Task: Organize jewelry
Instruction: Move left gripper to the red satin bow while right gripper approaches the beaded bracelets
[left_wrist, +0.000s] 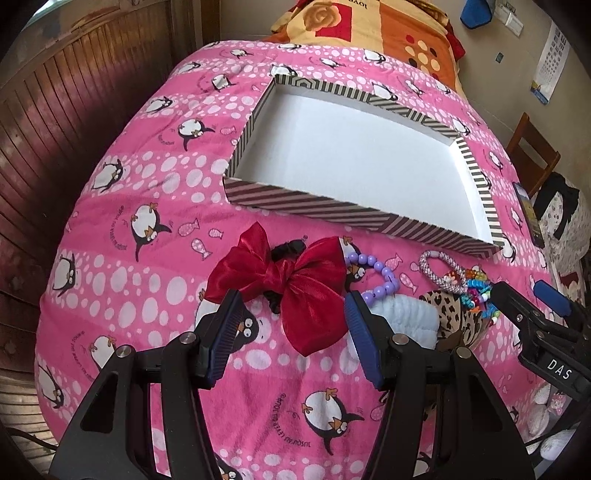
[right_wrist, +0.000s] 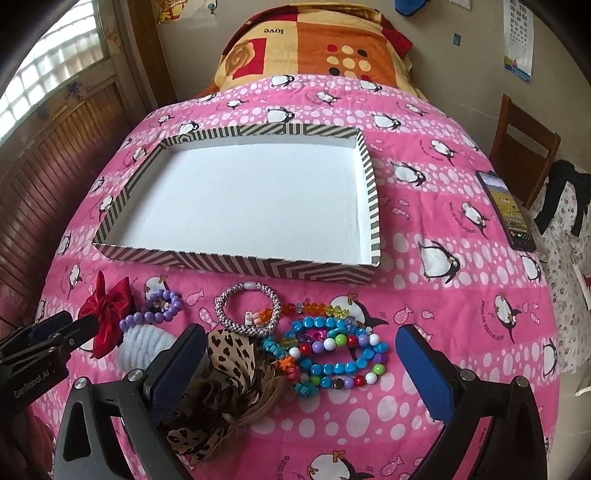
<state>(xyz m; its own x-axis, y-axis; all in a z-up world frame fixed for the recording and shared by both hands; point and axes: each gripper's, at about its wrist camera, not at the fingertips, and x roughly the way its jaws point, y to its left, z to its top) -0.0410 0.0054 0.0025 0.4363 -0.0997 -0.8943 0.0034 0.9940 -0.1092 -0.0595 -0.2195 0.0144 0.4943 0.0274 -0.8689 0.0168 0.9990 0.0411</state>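
left gripper open over red bow; right gripper open over beads. pinch bow knot, lift clear, release inside empty box.

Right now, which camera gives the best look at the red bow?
The left wrist view: the red bow lies large and central between the open left gripper fingers. The right wrist view shows the bow small at the left edge, partly behind the left gripper.

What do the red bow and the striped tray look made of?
Red bow: looks like satin ribbon, glossy, with sharp highlights along soft folds. Striped tray: probably paperboard, matte, with thin straight walls, a printed stripe pattern outside and a plain white inside.
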